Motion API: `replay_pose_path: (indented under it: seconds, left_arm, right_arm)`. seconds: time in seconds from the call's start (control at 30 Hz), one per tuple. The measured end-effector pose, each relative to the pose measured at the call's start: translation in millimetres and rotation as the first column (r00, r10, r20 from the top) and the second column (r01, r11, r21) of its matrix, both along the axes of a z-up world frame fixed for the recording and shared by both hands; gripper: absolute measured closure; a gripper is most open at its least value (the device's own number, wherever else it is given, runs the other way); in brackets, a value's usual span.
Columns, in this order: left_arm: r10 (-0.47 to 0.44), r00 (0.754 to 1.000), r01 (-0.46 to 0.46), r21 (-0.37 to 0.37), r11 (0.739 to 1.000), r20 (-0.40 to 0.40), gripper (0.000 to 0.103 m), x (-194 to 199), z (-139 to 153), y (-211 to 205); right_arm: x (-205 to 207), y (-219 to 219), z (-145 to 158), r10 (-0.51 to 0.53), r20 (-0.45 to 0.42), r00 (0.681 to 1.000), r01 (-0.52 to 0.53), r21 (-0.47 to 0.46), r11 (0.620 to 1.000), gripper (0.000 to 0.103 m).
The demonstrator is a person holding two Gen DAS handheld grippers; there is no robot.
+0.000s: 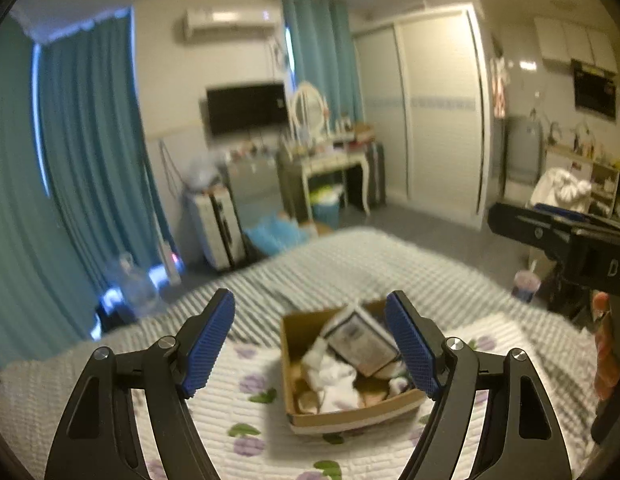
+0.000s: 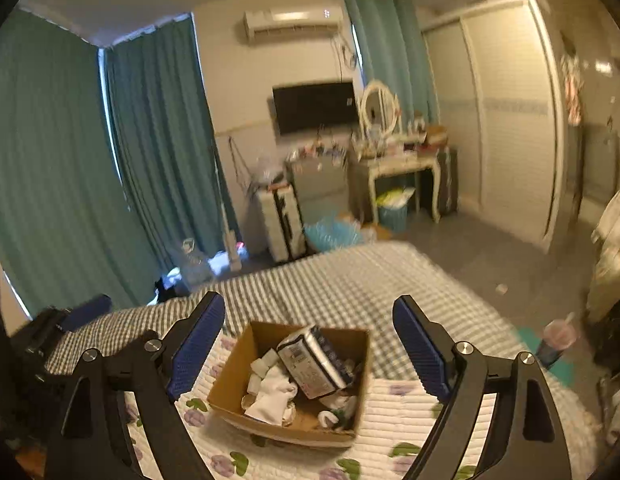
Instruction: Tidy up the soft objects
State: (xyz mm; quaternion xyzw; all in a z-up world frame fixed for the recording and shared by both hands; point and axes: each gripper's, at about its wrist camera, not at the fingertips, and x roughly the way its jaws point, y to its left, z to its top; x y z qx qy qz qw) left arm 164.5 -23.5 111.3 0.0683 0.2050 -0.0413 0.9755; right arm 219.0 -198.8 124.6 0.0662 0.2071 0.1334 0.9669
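Observation:
A brown cardboard box (image 1: 305,420) (image 2: 229,384) sits on the bed. Inside lie white socks (image 1: 334,384) (image 2: 271,394) and a plastic-wrapped tissue pack (image 1: 360,340) (image 2: 314,358) leaning upright. My left gripper (image 1: 310,344) is open and empty, held above and in front of the box. My right gripper (image 2: 307,344) is open and empty too, above the box. The right gripper's black body (image 1: 570,240) shows at the right edge of the left wrist view. The left gripper (image 2: 61,320) shows at the left edge of the right wrist view.
The bed has a white floral quilt (image 1: 237,420) (image 2: 394,416) over a checked sheet (image 1: 350,264) (image 2: 338,284). Beyond it stand teal curtains (image 1: 89,140), a suitcase (image 2: 281,224), a dressing table (image 2: 394,168), a wall television (image 2: 314,106) and a white wardrobe (image 2: 510,120). A drink cup (image 2: 558,340) stands on the floor at right.

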Motion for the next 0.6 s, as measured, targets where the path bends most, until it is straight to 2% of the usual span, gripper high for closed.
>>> replay_pose_path:
  seconds: [0.1, 0.17, 0.2, 0.3, 0.47, 0.6]
  left_arm:
    - [-0.004, 0.998, 0.006, -0.044, 0.999, 0.06, 0.024, -45.4, 35.8, 5.8]
    - [-0.003, 0.994, 0.01, -0.062, 0.998, 0.108, 0.014, -75.2, 53.6, 9.7]
    - [0.0, 0.989, 0.01, -0.068, 0.998, 0.146, 0.008, -94.5, 62.1, 11.5]
    - [0.002, 0.977, 0.01, -0.056, 0.998, 0.214, 0.007, -129.4, 72.3, 11.2]
    - [0.038, 0.951, -0.034, -0.016, 0.999, 0.306, 0.007, -167.2, 59.7, 9.6]
    - [0.043, 0.955, -0.033, -0.038, 0.999, 0.292, 0.007, -167.9, 25.0, 12.6]
  right_arm:
    - [-50.2, -12.6, 31.5, 0.002, 0.09, 0.996, -0.002, -0.002, 1.0, 0.005]
    - [-87.5, -18.2, 47.1, -0.013, 0.145, 0.989, 0.016, -0.019, 1.0, 0.001]
    - [-102.0, -20.2, 51.7, -0.017, 0.167, 0.986, 0.021, -0.024, 0.999, 0.0]
    - [-142.8, -24.6, 57.9, -0.026, 0.212, 0.977, 0.034, -0.033, 0.999, 0.0]
    - [-179.5, -28.5, 41.1, -0.033, 0.211, 0.977, 0.041, -0.031, 0.999, 0.0]
    - [-190.6, -21.6, 6.6, -0.057, 0.212, 0.976, 0.066, -0.039, 0.997, 0.0]
